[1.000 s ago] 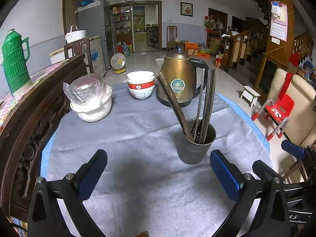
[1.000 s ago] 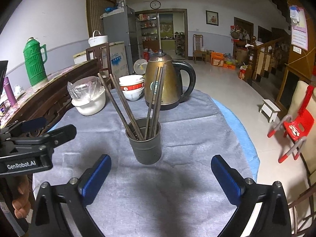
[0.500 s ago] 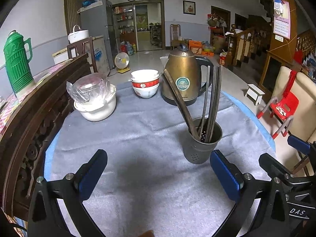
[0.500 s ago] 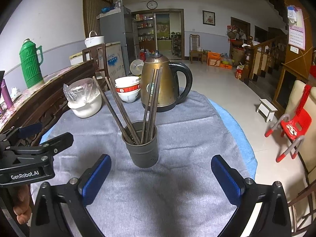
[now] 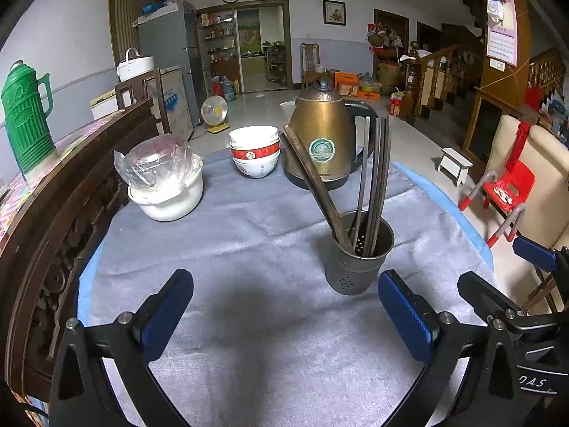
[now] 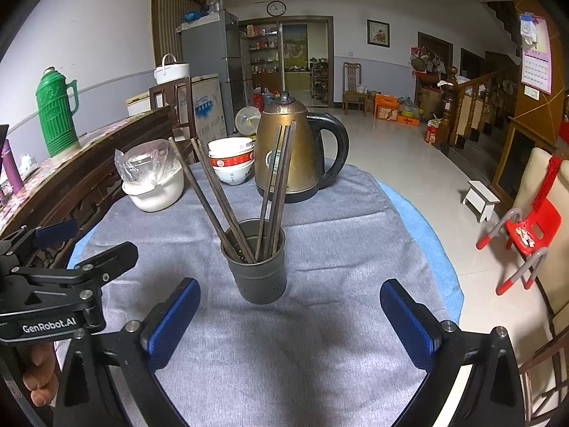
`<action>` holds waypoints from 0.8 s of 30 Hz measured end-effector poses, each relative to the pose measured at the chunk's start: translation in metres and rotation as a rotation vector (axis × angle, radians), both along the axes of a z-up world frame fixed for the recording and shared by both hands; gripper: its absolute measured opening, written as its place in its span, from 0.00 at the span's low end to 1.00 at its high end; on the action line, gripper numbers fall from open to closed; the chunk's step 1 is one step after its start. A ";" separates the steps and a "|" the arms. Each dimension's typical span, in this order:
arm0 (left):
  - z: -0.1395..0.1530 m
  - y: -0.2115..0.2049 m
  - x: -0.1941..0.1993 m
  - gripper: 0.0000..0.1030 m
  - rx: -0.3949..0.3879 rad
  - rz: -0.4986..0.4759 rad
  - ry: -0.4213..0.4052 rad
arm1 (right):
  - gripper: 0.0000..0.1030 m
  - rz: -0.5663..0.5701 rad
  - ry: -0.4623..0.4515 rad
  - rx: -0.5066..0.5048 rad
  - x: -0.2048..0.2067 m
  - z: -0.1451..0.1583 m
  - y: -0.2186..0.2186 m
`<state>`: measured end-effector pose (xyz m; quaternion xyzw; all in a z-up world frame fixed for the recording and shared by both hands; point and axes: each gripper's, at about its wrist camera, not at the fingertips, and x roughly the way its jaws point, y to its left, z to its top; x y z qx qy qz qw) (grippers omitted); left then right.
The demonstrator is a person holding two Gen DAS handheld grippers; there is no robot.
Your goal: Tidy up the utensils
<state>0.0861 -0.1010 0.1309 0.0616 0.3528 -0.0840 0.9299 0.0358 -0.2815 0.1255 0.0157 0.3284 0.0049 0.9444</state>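
All the chopsticks [image 6: 227,195] stand in the cup [image 6: 258,270] mid-frame, so both grippers, left [image 5: 284,315] and right [image 6: 290,320], hold their fingers wide apart and empty.

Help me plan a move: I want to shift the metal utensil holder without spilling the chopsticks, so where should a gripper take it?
Grip the utensil holder low across its round wall, coming in level from the near side. The chopsticks fan out above the rim, so a grasp from above would likely knock them. The right gripper, open and facing the holder, seems best placed.
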 end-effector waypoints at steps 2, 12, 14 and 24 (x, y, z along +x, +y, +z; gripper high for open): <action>0.000 0.000 -0.001 1.00 0.000 0.001 -0.001 | 0.99 0.001 0.001 -0.001 0.001 0.000 0.000; 0.002 -0.003 -0.001 1.00 0.007 -0.004 -0.002 | 0.99 -0.001 0.002 -0.002 0.000 0.000 0.000; 0.002 -0.004 -0.001 1.00 0.011 -0.004 -0.004 | 0.99 -0.001 0.002 -0.002 0.001 0.000 0.000; 0.001 -0.005 0.001 1.00 0.015 0.003 0.001 | 0.99 -0.009 0.006 -0.008 0.002 -0.003 -0.004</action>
